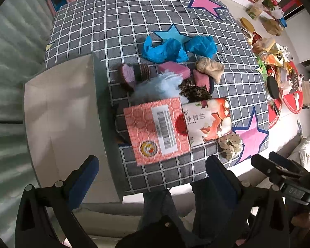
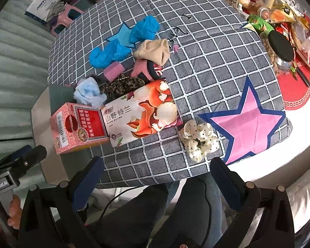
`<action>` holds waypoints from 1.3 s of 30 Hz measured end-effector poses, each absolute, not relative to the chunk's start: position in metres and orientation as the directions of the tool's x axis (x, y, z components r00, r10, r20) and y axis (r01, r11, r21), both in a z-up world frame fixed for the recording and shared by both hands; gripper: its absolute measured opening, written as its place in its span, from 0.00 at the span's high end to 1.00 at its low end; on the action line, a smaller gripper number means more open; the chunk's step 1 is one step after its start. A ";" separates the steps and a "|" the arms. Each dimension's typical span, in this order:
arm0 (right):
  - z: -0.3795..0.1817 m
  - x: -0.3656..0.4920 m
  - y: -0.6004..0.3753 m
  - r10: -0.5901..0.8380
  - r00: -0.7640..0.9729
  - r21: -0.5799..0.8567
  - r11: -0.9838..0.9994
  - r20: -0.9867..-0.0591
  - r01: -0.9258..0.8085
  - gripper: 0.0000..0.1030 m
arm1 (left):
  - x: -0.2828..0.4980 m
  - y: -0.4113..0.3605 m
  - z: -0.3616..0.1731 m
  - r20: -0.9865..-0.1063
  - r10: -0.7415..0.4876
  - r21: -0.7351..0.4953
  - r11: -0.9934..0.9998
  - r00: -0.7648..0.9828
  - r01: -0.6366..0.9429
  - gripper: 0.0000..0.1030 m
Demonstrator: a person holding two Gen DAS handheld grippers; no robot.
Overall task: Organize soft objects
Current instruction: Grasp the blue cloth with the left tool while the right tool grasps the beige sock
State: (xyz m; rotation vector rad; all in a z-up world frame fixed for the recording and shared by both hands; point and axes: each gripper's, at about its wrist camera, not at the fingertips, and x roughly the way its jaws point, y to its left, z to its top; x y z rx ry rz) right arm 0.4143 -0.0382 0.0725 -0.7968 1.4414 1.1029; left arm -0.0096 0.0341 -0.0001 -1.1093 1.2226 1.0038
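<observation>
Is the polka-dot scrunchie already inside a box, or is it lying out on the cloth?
Out. The polka-dot scrunchie lies alone on the checked cloth, beside the flowered tissue pack, near the pink star; neither gripper holds it.

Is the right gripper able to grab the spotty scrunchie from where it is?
Probably yes. The right gripper is open, and the scrunchie lies alone on the checked cloth just ahead, with nothing between them.

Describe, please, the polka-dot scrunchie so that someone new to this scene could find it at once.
Start at the big pink star with a navy border on the grey checked cloth, at the edge nearest the person. Just left of that star, right of the floral tissue pack, lies the cream satin scrunchie with black dots. It is the only dotted, ring-shaped item, set apart from the pile.
</observation>
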 end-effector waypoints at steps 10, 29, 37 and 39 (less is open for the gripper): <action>0.057 0.439 0.010 0.110 -0.188 0.215 0.356 -0.976 -0.909 0.00 | 0.017 0.104 -0.019 -0.997 0.019 -0.073 0.135 0.077 -0.988 0.00; -0.028 0.458 0.149 0.001 -0.232 0.225 0.245 -0.973 -0.943 0.00 | 0.073 0.240 -0.138 -0.991 -0.129 0.039 0.006 -0.040 -0.999 0.00; -0.071 0.456 0.175 -0.032 -0.266 0.250 0.245 -0.963 -0.937 0.00 | 0.077 0.255 -0.192 -0.975 -0.208 0.079 -0.016 -0.074 -0.997 0.00; -0.080 0.453 0.181 -0.049 -0.265 0.247 0.238 -0.963 -0.940 0.00 | 0.077 0.256 -0.199 -0.974 -0.214 0.081 -0.016 -0.076 -0.997 0.00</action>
